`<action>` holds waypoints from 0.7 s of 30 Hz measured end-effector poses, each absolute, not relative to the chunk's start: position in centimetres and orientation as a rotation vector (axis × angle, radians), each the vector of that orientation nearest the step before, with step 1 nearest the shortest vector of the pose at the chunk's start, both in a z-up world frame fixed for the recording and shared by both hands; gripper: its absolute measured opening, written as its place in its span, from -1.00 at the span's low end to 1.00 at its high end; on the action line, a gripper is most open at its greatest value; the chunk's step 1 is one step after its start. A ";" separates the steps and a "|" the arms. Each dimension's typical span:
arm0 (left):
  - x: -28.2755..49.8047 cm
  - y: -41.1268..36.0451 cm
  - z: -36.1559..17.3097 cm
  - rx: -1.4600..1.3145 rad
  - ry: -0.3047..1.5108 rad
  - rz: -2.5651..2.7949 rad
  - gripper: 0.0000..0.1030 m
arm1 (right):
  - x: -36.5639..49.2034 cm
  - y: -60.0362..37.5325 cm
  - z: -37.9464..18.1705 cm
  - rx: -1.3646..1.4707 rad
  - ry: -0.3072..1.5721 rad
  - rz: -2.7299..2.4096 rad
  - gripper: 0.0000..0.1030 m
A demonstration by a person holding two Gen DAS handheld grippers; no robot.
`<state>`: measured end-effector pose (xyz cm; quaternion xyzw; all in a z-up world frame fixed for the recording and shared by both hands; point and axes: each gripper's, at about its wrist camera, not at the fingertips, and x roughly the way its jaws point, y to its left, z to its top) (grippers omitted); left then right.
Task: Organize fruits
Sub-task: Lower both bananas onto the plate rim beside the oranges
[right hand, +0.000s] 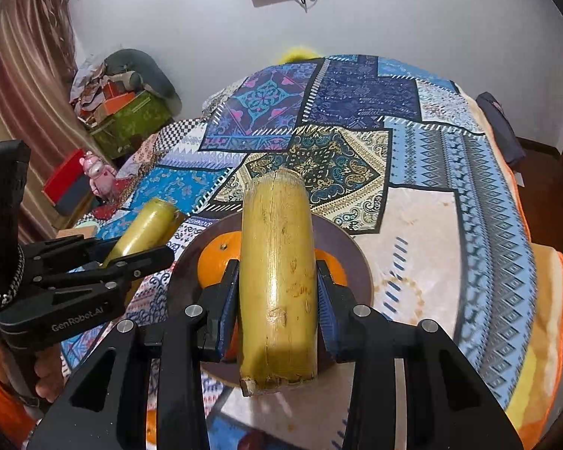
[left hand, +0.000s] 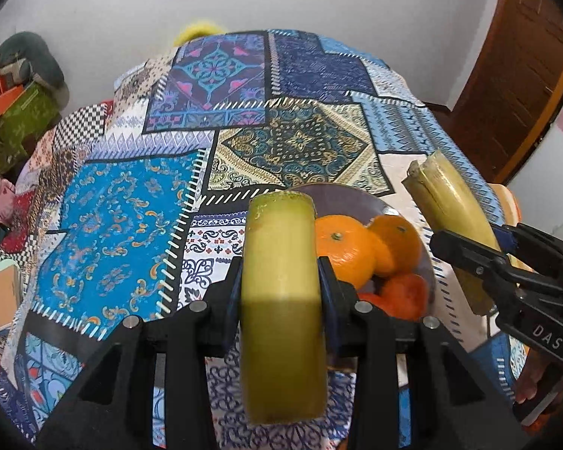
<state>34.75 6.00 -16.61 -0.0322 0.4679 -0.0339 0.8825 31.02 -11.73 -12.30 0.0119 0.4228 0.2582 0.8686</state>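
My left gripper [left hand: 281,292] is shut on a yellow-green cane piece [left hand: 281,281] and holds it above the patterned cloth, just left of the brown plate [left hand: 341,195]. The plate holds several oranges [left hand: 341,247]. My right gripper [right hand: 277,300] is shut on a second yellow-green cane piece [right hand: 277,273], held over the plate [right hand: 356,262] and its oranges [right hand: 217,258]. Each gripper shows in the other's view: the right gripper [left hand: 495,251] with its piece [left hand: 454,206] at right, the left gripper [right hand: 131,255] with its piece [right hand: 146,228] at left.
A patchwork cloth [left hand: 131,206] covers the bed-like surface. Boxes and bags [right hand: 127,112] are piled by the wall at left, with a pink toy [right hand: 97,172]. A wooden door [left hand: 518,86] stands at right. A yellow fluffy thing [left hand: 199,30] lies at the far edge.
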 end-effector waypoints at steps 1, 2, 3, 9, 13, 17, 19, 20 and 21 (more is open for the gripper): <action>35.1 6.1 -17.0 -0.074 0.982 -0.070 -0.28 | 31.3 -11.5 -12.5 0.025 0.891 0.539 -0.32; 35.5 6.2 -17.3 -0.079 0.989 -0.068 -0.28 | 31.5 -11.3 -12.7 0.024 0.896 0.539 -0.32; 35.8 6.3 -17.6 -0.081 0.992 -0.067 -0.28 | 31.8 -11.0 -12.9 0.025 0.902 0.538 -0.32; 37.3 6.5 -18.8 -0.100 1.002 -0.063 -0.28 | 32.8 -9.9 -13.7 0.009 0.928 0.534 -0.32; 38.1 6.7 -18.8 -0.118 1.005 -0.063 -0.28 | 33.4 -9.4 -14.2 0.001 0.946 0.532 -0.32; 38.5 6.9 -18.9 -0.130 1.007 -0.061 -0.28 | 33.7 -9.0 -14.5 0.002 0.959 0.531 -0.32; 38.7 7.0 -18.9 -0.142 1.008 -0.058 -0.28 | 33.8 -9.1 -14.5 0.008 0.962 0.528 -0.32; 38.8 7.0 -18.9 -0.146 1.009 -0.057 -0.28 | 33.9 -9.1 -14.5 0.012 0.965 0.528 -0.32; 38.8 7.0 -18.9 -0.151 1.009 -0.055 -0.28 | 34.0 -9.1 -14.5 0.015 0.969 0.528 -0.32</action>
